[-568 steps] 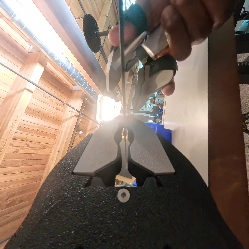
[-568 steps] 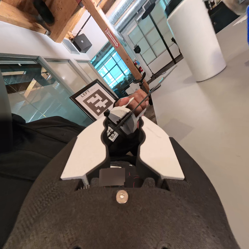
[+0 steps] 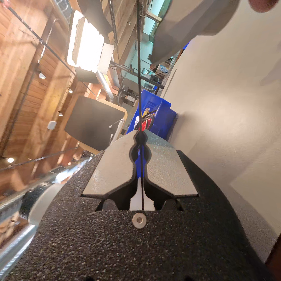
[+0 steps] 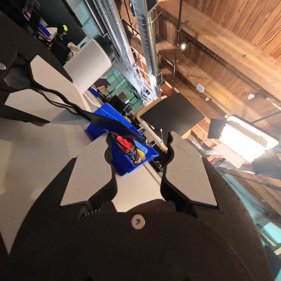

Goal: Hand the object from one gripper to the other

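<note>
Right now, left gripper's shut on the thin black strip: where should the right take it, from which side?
Take the free end of the black strip beyond the left gripper, coming end-on from the tip. It is thin and flat, its broad face toward the open right gripper, so probably roll the wrist so the fingers close on faces, not edges.

The thin flat object runs forward between the left tongs, bin beyond on the table.
</note>
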### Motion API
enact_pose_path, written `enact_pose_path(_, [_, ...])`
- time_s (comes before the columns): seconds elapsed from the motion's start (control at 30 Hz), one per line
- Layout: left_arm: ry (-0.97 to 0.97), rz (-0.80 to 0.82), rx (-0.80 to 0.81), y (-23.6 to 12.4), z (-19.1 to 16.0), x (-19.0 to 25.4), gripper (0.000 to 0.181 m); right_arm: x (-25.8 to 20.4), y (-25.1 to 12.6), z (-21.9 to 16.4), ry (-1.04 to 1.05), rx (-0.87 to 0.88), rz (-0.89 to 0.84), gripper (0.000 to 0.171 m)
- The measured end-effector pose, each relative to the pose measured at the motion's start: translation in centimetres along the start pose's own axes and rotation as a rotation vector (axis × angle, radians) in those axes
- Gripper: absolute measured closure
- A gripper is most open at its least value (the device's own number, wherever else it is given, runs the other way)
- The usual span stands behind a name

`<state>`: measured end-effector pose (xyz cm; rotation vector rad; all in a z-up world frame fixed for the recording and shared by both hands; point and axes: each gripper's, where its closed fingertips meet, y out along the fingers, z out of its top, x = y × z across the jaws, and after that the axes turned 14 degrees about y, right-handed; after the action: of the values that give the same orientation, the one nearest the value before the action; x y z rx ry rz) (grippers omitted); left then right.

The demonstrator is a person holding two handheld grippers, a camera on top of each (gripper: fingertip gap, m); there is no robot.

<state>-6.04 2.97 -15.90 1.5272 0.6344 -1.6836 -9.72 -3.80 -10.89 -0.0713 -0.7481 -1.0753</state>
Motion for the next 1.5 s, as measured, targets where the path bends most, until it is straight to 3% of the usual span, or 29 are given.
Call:
enact_pose_path(0.1, [0.121,0.058,0.003,-0.1,0.5,-0.2,0.179,-0.5,0.0,0.2,-0.102,0.019,-0.023,0.101])
enact_pose_path(0.2, [0.171,0.074,0.017,-0.2,0.9,-0.2,0.179,-2.1,0.4,-0.9,-0.231,-0.026,0.016,0.112])
enact_pose_path(0.27, [0.187,0.079,0.036,-0.4,1.2,-0.2,0.179,-3.0,0.6,-1.6,-0.297,-0.051,0.040,0.125])
enact_pose_path(0.33, [0.169,0.106,0.036,-0.5,1.2,-0.6,0.177,-3.1,0.8,-2.4,-0.320,-0.091,0.044,0.155])
enact_pose_path(0.53, [-0.084,0.197,0.130,-1.3,1.4,-3.2,0.132,-2.1,1.2,-3.3,-0.280,-0.167,0.013,0.170])
enact_pose_path(0.63, [-0.233,0.255,0.172,-2.1,1.2,-5.1,0.118,-1.0,1.2,-2.8,-0.143,-0.157,0.002,0.169])
enact_pose_path(0.77, [-0.499,0.189,0.256,-2.4,0.6,-6.2,0.118,0.8,0.9,-1.8,0.163,-0.104,0.040,0.169])
enact_pose_path(0.87, [-0.753,0.063,0.376,-2.4,0.8,-6.6,0.118,1.8,0.7,-1.2,0.427,-0.045,0.116,0.169])
enact_pose_path(1.0, [-1.278,-0.090,0.637,-2.5,2.0,-8.4,0.120,2.8,0.9,0.3,0.825,0.077,0.247,0.169])
enact_pose_path(1.07, [-1.445,-0.200,0.695,-1.7,2.3,-8.2,0.118,2.9,1.2,1.0,1.032,0.137,0.320,0.169])
enact_pose_path(1.2, [-1.580,-0.359,0.748,-0.4,2.7,-7.5,0.114,0.9,2.0,2.3,1.319,0.181,0.513,0.169])
enact_pose_path(1.3, [-1.550,-0.407,0.777,-0.8,3.6,-7.3,0.118,-1.7,2.3,3.2,1.279,0.126,0.625,0.169])
enact_pose_path(1.5, [-1.541,-0.311,0.844,-2.0,3.1,-8.2,0.163,-2.4,2.1,3.5,1.318,0.107,0.696,0.169])
